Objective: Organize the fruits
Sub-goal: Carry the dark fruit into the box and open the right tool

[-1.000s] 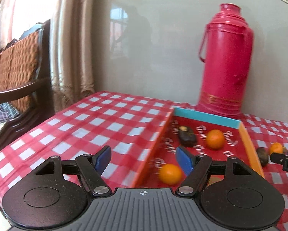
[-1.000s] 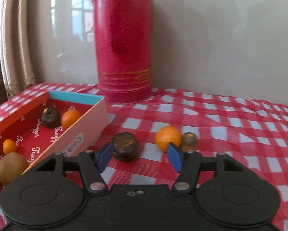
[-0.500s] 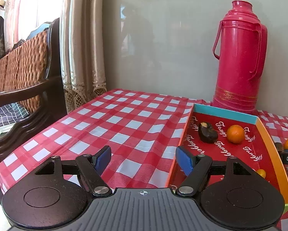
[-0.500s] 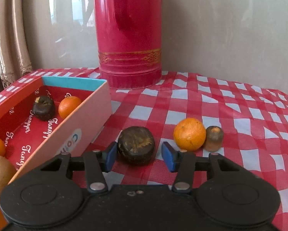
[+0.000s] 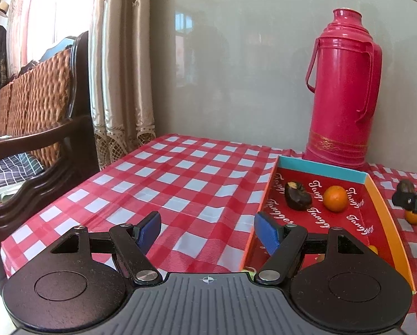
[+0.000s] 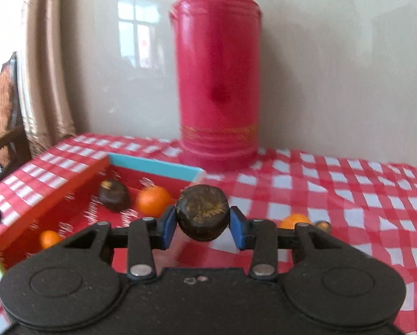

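Note:
My right gripper [image 6: 202,226] is shut on a round dark brown fruit [image 6: 202,212], lifted off the checked cloth beside the red box [image 6: 49,206]. Inside the box lie a dark fruit [image 6: 114,194], an orange [image 6: 153,200] and a smaller orange [image 6: 50,238]. On the cloth to the right remain an orange [image 6: 294,220] and a small brown fruit [image 6: 323,225]. My left gripper [image 5: 208,230] hangs open over the cloth at the box's left wall [image 5: 260,212], nothing between its fingers. That view shows the same dark fruit [image 5: 297,196] and orange [image 5: 335,198], and the right gripper's tip [image 5: 412,202].
A tall pink thermos [image 6: 217,83] stands behind the box against the wall, also thermos [image 5: 342,95]. A wicker-backed wooden chair [image 5: 32,128] and curtains [image 5: 119,64] are left of the table. The red-and-white checked cloth [image 5: 163,184] stretches left of the box.
My right gripper closed on the dark round fruit and raised it off the cloth toward the box. The left gripper view shifted back and left from the box, still open.

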The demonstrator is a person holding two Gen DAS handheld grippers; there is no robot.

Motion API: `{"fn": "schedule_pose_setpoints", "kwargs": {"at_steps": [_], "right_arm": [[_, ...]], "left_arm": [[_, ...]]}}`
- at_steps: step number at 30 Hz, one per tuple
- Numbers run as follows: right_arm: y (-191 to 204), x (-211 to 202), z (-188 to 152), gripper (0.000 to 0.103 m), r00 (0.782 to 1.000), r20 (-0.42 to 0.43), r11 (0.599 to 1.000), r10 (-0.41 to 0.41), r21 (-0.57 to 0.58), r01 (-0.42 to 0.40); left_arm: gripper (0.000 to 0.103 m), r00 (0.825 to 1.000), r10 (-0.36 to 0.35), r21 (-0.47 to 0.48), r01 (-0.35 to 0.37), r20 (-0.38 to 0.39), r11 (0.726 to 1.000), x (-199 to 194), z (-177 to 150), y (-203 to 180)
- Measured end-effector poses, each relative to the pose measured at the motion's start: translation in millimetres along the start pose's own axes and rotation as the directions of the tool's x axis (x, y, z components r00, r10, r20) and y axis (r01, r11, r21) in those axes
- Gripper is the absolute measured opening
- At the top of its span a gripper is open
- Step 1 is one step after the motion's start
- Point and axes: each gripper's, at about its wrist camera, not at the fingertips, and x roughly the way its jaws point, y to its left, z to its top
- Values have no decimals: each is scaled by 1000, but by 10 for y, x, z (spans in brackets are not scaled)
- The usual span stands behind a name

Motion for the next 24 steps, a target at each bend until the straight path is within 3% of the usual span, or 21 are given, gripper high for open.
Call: {"fn": "schedule_pose_setpoints", "kwargs": {"at_steps": [9,18,21,23,24], "right_arm": [[594,43,35,32,995,-17,989,95,-110,-97],[861,64,-6,32,990,-36,982,133,-133,-137],[909,58,-16,33,990,-40,979,139,-145,-143],[918,57,-29,41,990,-38,979,133,-149,-137],[915,62,-38,61,992,-37,981,119,-150,-124]], "left_arm": [[74,999,35,-13,-35,-8,999,-13,2,207],[76,998,55,-15,-55,-8,998,-36,-14,330],[81,998,64,-17,-65,-6,998,-44,-16,356],[93,997,74,-20,-74,-5,997,-45,-18,376],[95,997,79,-24,-79,1,997,-55,-18,385]]}}
